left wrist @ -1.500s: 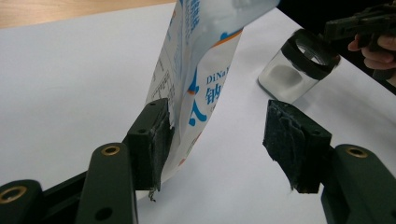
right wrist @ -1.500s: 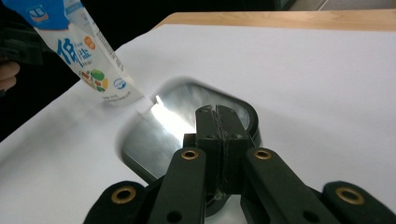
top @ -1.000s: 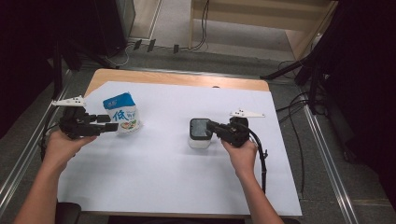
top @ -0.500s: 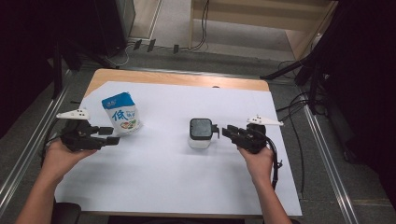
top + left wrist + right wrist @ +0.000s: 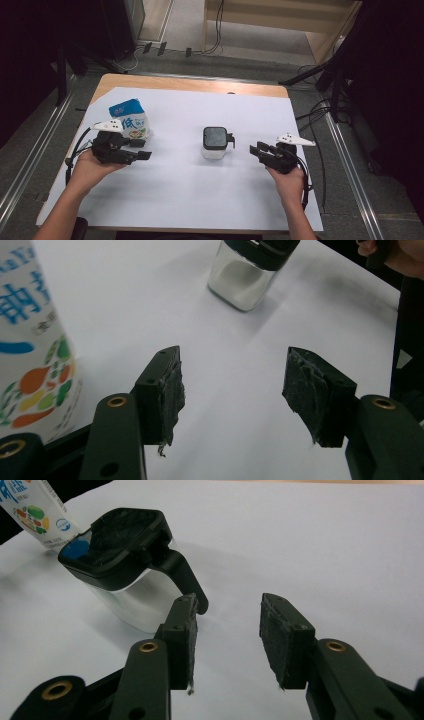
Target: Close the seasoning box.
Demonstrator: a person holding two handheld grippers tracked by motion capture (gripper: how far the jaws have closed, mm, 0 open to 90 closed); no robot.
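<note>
A: At mid-worktop stands your clear jar [image 5: 215, 150], black flip lid and side lever; right gripper [image 5: 260, 149] sits just right of it, jaws just opening, nothing between.

B: Smooth, rigid, likely slippery; grip its flat walls. Left gripper [image 5: 141, 150], jaws apart and empty, sits near the soft milk carton [image 5: 129, 119].

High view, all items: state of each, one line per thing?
Milk carton: upright, top closed, free beside the left tool.
Clear jar: upright, black lid on, white contents inside, handle toward the right tool, untouched.
Left tool: open, nothing between the jaws.
Right tool: jaws have just been opening, nothing between them, clear of the jar.
</note>
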